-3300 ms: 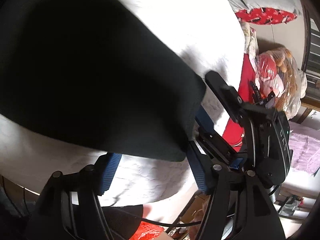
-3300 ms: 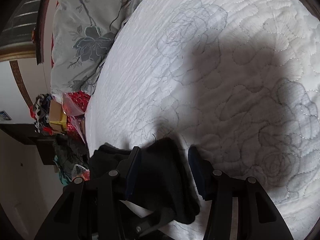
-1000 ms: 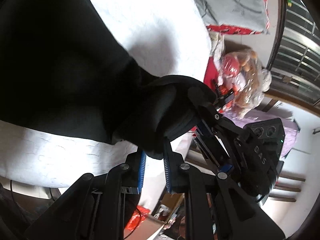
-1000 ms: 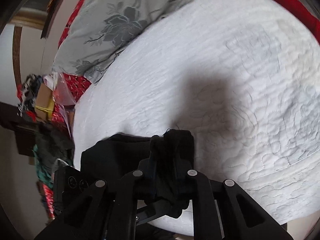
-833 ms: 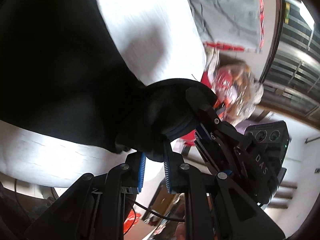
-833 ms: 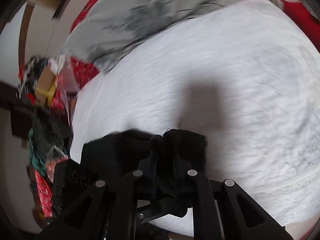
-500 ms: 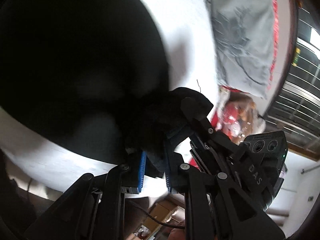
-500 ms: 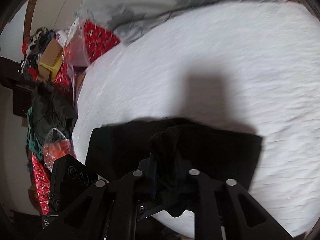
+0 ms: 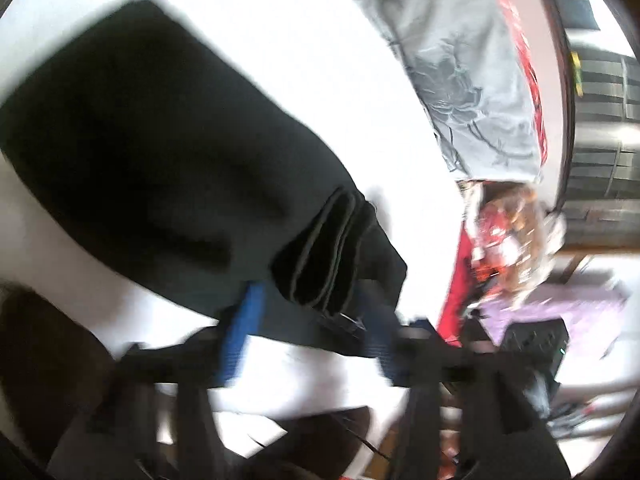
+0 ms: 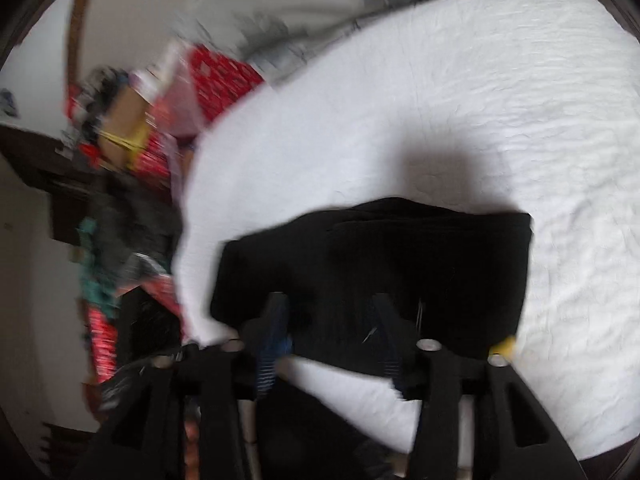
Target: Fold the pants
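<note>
The black pants [image 9: 160, 152] lie folded on the white quilted bed [image 9: 304, 80]. Their stacked layered edge [image 9: 324, 256] points at my left gripper [image 9: 310, 320], which is open, its blue pads either side of that edge with a gap. In the right wrist view the pants [image 10: 420, 264] form a dark folded block on the bed [image 10: 500, 120]. My right gripper [image 10: 332, 320] is open just over the pants' near edge, holding nothing. Both views are motion-blurred.
A grey floral pillow [image 9: 472, 68] lies at the bed's far end, also in the right wrist view [image 10: 320, 12]. Red bags and clutter [image 9: 504, 236] stand beside the bed. More clutter and a box [image 10: 120, 128] sit past the bed's left edge.
Both grippers were shut on bunched pants fabric and carried it over the pants. Now both have opened and let go, and the folded pants lie flat on the bed.
</note>
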A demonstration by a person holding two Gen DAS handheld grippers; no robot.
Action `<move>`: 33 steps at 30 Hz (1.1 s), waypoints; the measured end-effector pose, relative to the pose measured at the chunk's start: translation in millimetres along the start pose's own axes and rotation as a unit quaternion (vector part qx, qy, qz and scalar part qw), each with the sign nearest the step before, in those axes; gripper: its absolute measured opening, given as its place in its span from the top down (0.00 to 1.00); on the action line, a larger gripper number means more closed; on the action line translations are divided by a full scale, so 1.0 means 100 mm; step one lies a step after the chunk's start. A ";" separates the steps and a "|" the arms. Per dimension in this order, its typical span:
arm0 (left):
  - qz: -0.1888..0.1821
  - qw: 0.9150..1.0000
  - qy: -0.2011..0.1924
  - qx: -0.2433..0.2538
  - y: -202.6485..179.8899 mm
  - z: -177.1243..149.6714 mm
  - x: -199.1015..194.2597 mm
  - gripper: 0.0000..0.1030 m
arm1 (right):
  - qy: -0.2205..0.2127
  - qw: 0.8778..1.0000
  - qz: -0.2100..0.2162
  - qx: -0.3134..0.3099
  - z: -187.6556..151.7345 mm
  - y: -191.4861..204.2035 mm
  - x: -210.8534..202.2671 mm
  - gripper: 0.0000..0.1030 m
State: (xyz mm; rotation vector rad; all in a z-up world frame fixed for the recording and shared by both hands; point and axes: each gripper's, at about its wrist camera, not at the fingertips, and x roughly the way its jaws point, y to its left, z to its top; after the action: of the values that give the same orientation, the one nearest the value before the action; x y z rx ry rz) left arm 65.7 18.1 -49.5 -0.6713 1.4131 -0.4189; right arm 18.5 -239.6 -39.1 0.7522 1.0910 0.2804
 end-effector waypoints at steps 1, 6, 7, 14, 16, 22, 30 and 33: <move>0.011 1.000 -0.010 0.017 -0.06 -0.02 0.01 0.36 | -0.009 1.000 0.021 0.015 -0.08 -0.06 -0.09 0.35; 0.019 0.998 0.035 0.037 -0.18 -0.10 0.35 0.36 | -0.006 0.983 0.099 0.157 -0.54 -0.62 0.00 0.33; 0.024 0.998 0.040 0.041 -0.20 -0.12 0.42 0.36 | -0.009 0.978 0.107 0.181 -0.59 -0.73 0.04 0.33; 0.056 0.995 0.048 0.071 -0.41 -0.12 0.69 0.36 | -0.056 0.944 0.147 0.291 -0.70 -1.06 0.30 0.33; 0.056 0.994 0.051 0.079 -0.47 -0.13 0.74 0.36 | -0.072 0.937 0.150 0.308 -0.71 -1.15 0.30 0.37; 0.077 0.991 0.054 0.099 -0.48 -0.12 0.81 0.75 | -0.090 0.930 0.141 0.326 -0.78 -1.27 0.39 0.81; 0.029 0.991 0.059 0.114 -0.53 -0.17 0.61 0.84 | -0.121 0.956 0.120 0.240 -0.63 -1.11 0.01 0.93; 0.049 0.989 0.077 0.114 -0.43 -0.24 0.78 0.84 | -0.126 0.965 0.085 0.213 -0.64 -1.14 -0.17 0.93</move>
State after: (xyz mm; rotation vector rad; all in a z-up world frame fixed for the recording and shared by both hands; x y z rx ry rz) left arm 57.7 -68.2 -81.1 -0.3873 1.5096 -0.5547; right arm -62.6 -305.8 -120.0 1.2350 0.8516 0.0877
